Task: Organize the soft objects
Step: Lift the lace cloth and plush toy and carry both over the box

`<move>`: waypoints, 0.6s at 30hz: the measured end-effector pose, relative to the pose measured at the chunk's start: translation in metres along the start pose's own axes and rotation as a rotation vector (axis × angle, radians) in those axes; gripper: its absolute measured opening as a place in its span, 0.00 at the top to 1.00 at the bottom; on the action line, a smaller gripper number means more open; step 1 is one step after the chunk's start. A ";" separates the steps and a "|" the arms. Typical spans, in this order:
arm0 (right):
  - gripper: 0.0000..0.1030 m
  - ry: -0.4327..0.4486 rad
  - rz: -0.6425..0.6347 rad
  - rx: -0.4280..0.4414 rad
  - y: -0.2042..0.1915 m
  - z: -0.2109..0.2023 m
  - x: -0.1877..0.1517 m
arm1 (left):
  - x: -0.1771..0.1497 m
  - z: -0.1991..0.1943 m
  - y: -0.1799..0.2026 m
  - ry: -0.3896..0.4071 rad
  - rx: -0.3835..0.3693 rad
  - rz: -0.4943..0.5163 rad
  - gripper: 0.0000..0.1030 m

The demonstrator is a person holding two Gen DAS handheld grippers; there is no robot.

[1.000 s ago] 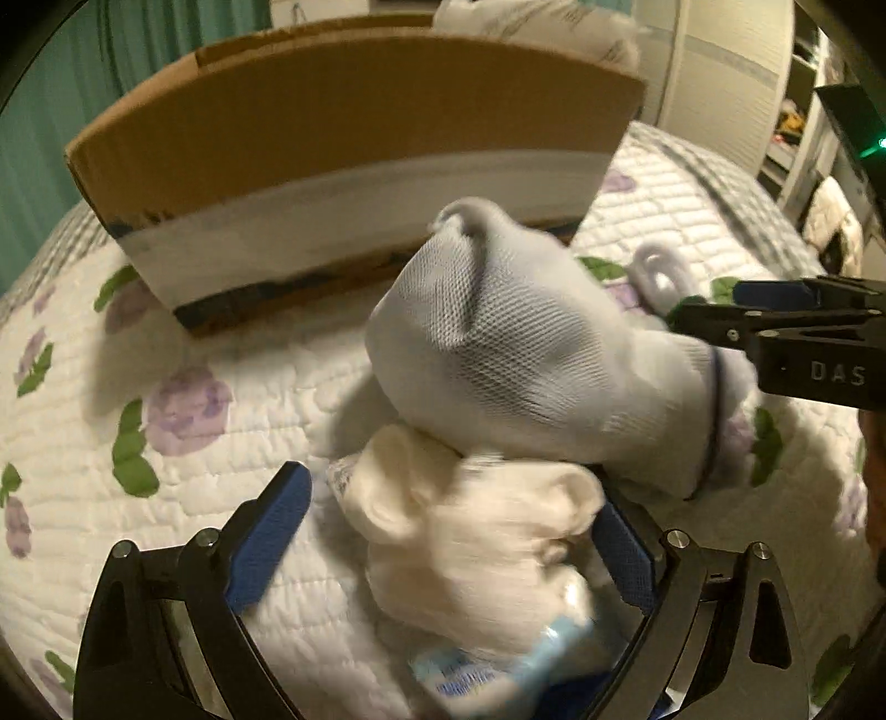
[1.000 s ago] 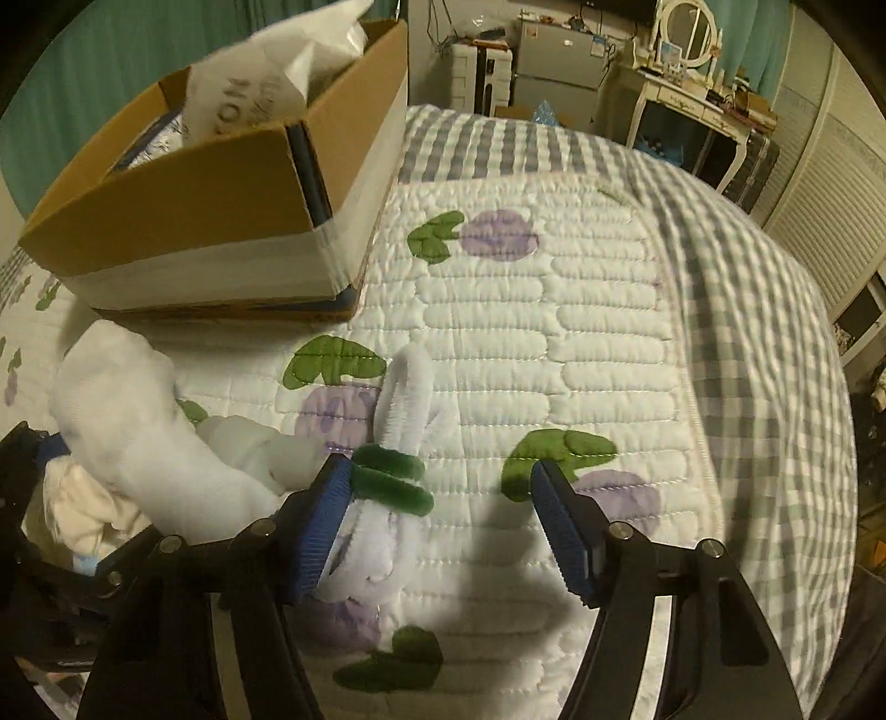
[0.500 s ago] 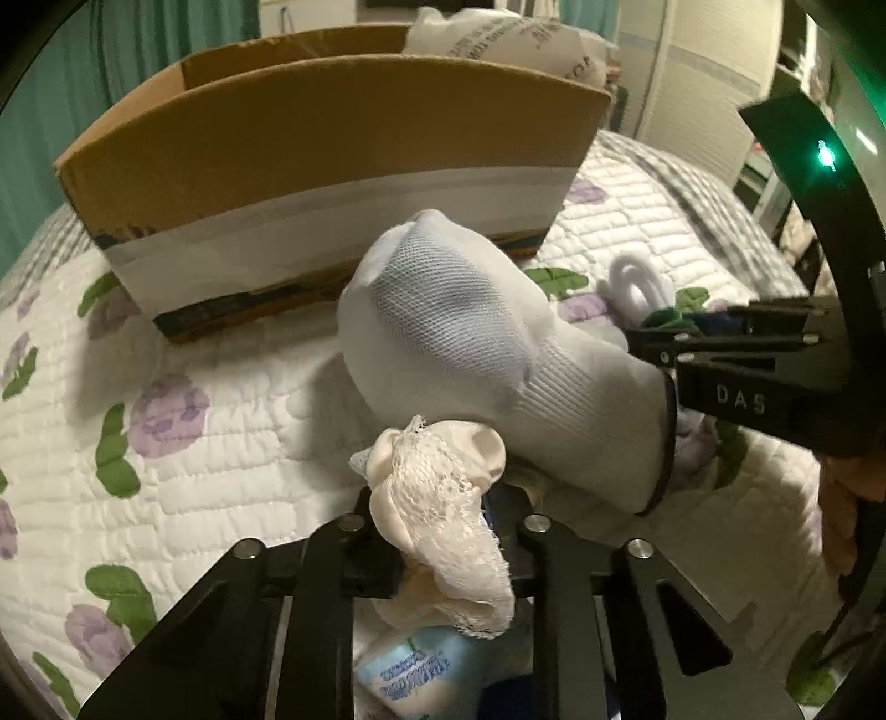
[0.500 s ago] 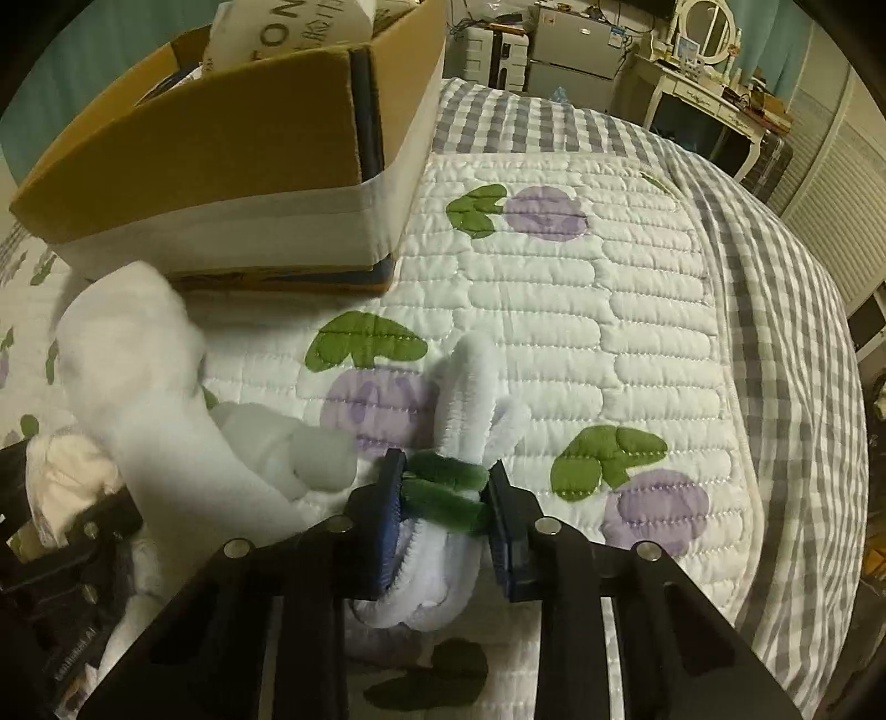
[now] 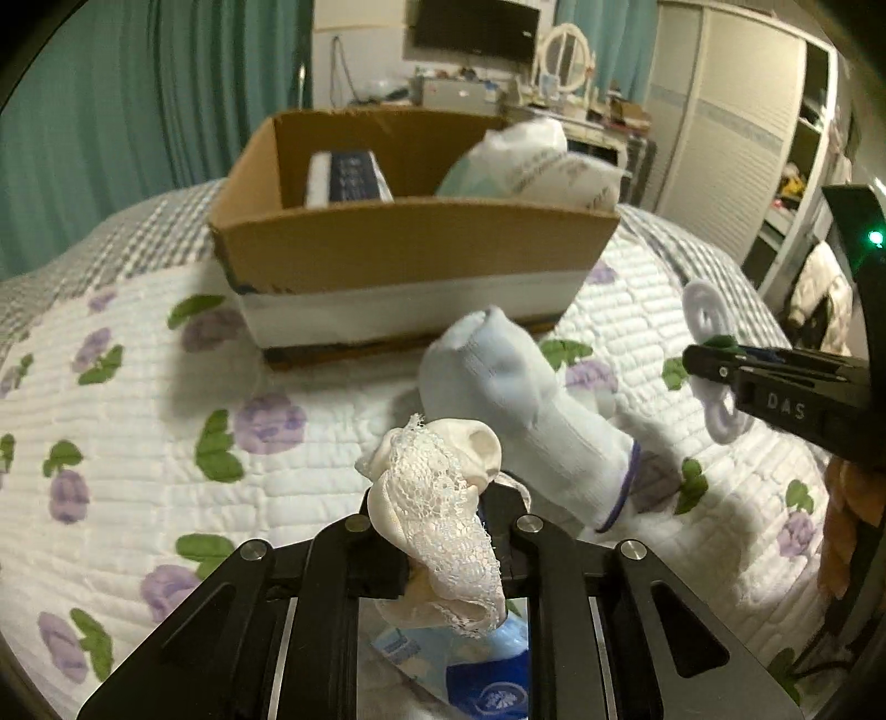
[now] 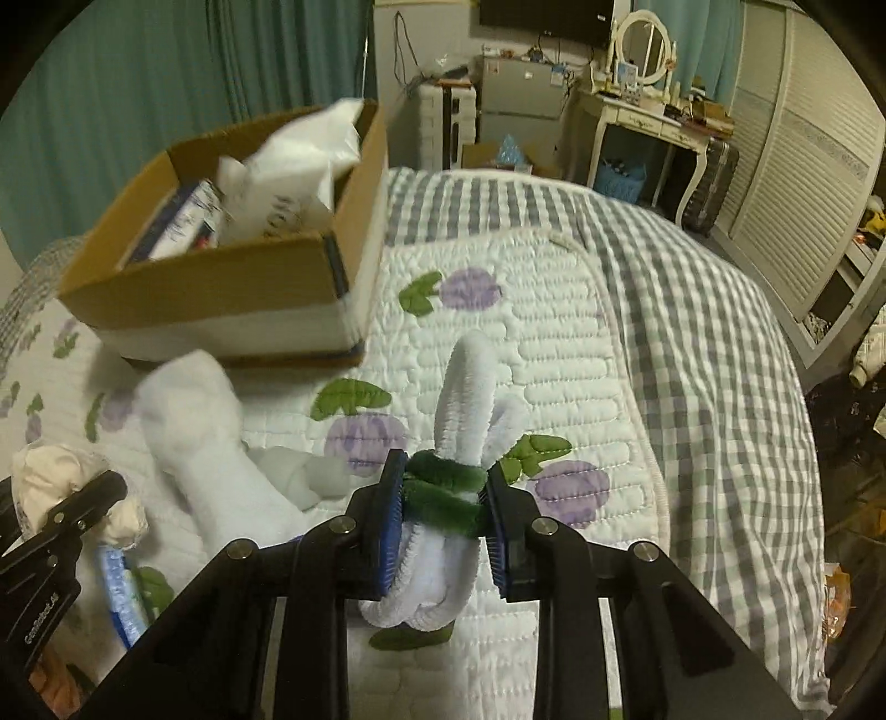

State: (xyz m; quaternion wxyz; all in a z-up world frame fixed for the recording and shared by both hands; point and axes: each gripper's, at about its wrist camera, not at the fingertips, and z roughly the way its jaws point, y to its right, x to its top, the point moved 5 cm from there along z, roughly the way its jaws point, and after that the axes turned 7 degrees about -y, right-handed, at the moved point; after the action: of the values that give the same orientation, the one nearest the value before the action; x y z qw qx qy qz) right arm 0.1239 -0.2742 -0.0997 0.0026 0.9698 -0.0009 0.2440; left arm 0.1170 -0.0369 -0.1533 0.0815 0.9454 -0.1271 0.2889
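My left gripper (image 5: 437,520) is shut on a cream lace cloth (image 5: 437,498) and holds it above the quilt. My right gripper (image 6: 443,493) is shut on a white fuzzy loop bundle tied with a green band (image 6: 470,399), lifted off the bed; it shows at the right of the left wrist view (image 5: 709,327). A white sock (image 5: 520,410) lies on the quilt in front of an open cardboard box (image 5: 410,249), and also appears in the right wrist view (image 6: 205,443). The box (image 6: 221,288) holds a white plastic pack (image 5: 531,160) and a blue-labelled pack (image 5: 349,177).
A blue and white packet (image 5: 470,670) lies under my left gripper. The bed has a floral quilt (image 5: 138,421) over a grey checked cover (image 6: 709,343). Teal curtains, a dresser with a mirror (image 6: 645,50) and a wardrobe stand behind.
Both grippers closed on their items and rose: the left lifted the lace cloth, the right lifted the white loop bundle. The box interior now shows in both views.
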 end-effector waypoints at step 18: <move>0.75 0.300 -0.081 0.096 -0.029 -0.148 -0.019 | 0.001 -0.127 -0.001 0.234 0.117 0.011 0.84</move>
State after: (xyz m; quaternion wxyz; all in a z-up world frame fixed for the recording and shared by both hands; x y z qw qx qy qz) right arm 0.0371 -0.2440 0.0210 -0.0336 0.9206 0.0502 0.3858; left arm 0.0512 -0.0068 -0.0489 0.0388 0.9076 -0.1048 0.4046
